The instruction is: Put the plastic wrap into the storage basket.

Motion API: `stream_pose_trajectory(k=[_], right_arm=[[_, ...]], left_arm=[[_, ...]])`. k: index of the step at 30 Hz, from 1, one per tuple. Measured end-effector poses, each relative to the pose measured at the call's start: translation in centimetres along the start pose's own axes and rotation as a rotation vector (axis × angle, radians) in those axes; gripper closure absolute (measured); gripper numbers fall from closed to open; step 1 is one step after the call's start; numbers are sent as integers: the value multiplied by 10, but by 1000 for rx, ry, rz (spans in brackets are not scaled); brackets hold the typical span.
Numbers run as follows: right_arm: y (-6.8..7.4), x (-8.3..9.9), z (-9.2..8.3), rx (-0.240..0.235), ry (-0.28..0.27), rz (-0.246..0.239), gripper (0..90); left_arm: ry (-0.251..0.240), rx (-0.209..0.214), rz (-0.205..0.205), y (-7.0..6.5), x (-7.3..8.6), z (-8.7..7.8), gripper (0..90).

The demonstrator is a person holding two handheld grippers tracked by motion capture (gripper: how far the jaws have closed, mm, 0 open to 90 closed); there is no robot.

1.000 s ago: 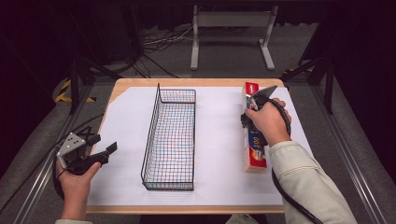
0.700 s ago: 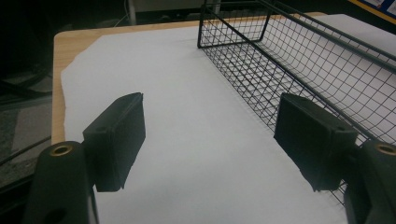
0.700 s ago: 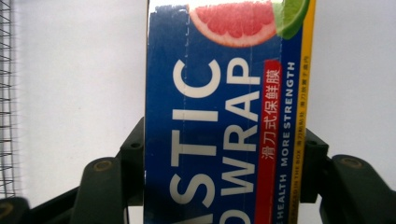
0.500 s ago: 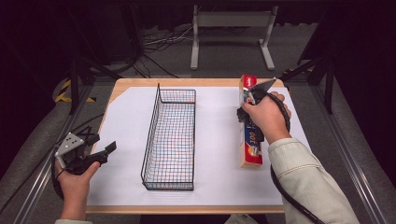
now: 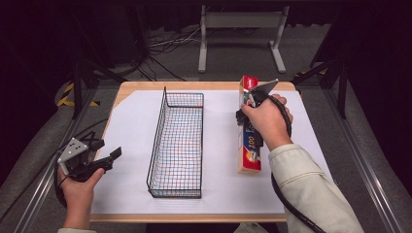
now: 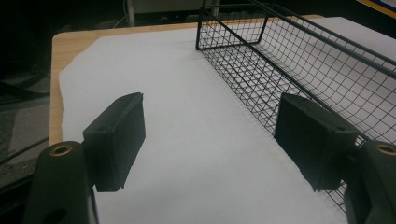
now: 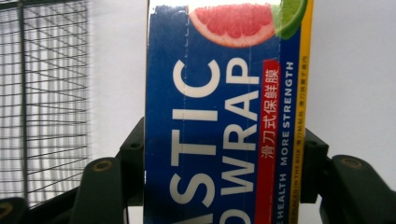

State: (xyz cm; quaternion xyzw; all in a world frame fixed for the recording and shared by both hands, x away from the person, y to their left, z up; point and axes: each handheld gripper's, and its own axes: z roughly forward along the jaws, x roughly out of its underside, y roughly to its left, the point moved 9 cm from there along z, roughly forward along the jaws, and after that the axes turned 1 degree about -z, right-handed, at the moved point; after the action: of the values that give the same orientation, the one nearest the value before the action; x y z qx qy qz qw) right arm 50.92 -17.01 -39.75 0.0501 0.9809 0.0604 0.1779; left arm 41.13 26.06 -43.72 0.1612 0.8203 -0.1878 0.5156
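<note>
A long blue plastic wrap box (image 5: 249, 155) with a red far end is held lengthwise over the right side of the white paper. My right gripper (image 5: 247, 118) is shut on its middle, under the person's hand. The right gripper view has both jaws pressed on the sides of the box (image 7: 219, 121), with my right gripper (image 7: 224, 158) around it and the paper below. A black wire basket (image 5: 156, 141) stands empty in the middle of the table, to the left of the box. My left gripper (image 5: 108, 150) is open at the table's left edge, with nothing between the jaws of the left gripper (image 6: 210, 126).
The wooden table (image 5: 145, 86) is covered by a white paper sheet (image 5: 126, 126). In the left gripper view the basket (image 6: 299, 70) stands just right of the jaws. A grey metal stand (image 5: 240, 22) and cables lie on the floor behind the table.
My right gripper has carried the plastic wrap box up and to the left, nearer the basket. The left gripper has stayed in place.
</note>
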Motion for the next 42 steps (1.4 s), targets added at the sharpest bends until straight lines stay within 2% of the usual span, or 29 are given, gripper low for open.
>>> stream_pose_trajectory(k=[7,12,17,20,27,30,38,42], right_arm=[[31,3,-4,-23,-1,-7,406],[53,2,-8,-49,-23,5,406],[74,3,-9,-53,-34,-18,407],[86,5,-9,-66,-25,-16,407],[99,2,-7,-64,-37,-11,407],[108,3,-7,-88,-36,-8,407],[126,5,-4,-109,-59,-39,407],[136,7,-3,-131,-62,-27,407]], left_arm=[[-12,9,-1,-1,-4,4,251],[-15,9,-1,0,-5,6,252],[-20,7,0,0,-6,6,253],[-21,4,-2,2,-6,4,254],[-31,-16,2,5,-8,-1,254],[-26,-23,11,5,-8,-1,254],[-25,-22,14,4,-8,0,253],[-27,-21,13,4,-8,0,254]])
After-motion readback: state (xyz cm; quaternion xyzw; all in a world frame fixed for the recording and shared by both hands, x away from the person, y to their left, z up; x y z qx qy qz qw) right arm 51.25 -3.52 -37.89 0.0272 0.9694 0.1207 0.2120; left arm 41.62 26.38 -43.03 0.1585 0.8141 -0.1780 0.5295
